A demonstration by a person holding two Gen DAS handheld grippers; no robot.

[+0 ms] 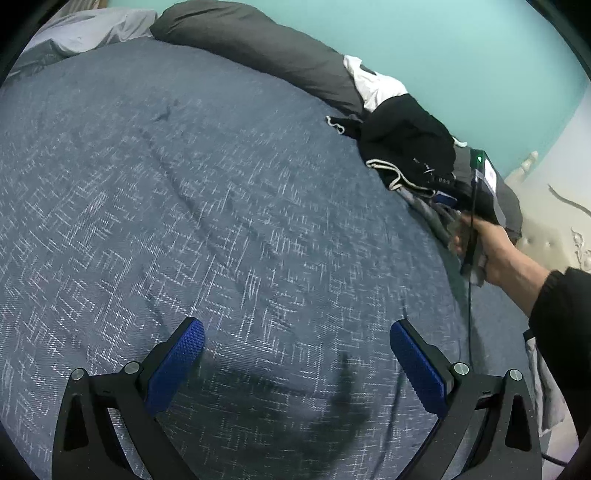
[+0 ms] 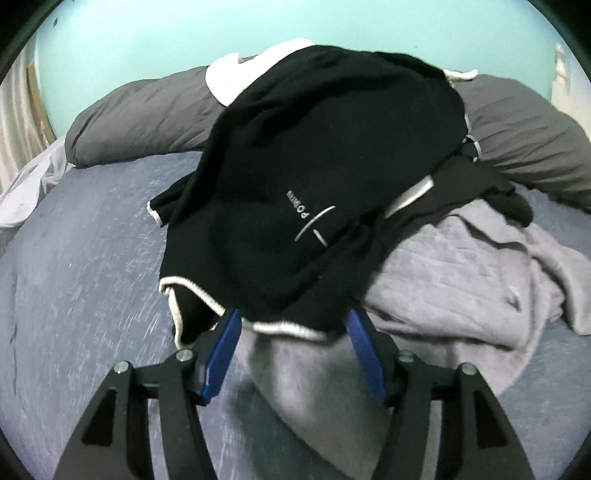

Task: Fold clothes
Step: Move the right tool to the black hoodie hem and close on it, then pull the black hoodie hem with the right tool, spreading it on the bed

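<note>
A pile of clothes lies on the blue bedspread (image 1: 184,184). On top is a black garment (image 2: 314,177) with white trim and a small grey logo; it also shows in the left wrist view (image 1: 410,147). Under it lies a grey garment (image 2: 443,288). A white garment (image 2: 229,77) peeks out behind. My right gripper (image 2: 293,325) is open, its blue pads on either side of the black garment's hem, which hides the tips. My left gripper (image 1: 295,332) is open and empty over bare bedspread, well left of the pile. The right hand and its gripper (image 1: 476,221) reach into the pile.
A long dark grey pillow (image 1: 258,48) runs along the teal wall (image 1: 443,44) behind the pile. A pale grey sheet (image 1: 92,29) is bunched at the far left. A cream padded headboard (image 1: 554,206) stands at the right.
</note>
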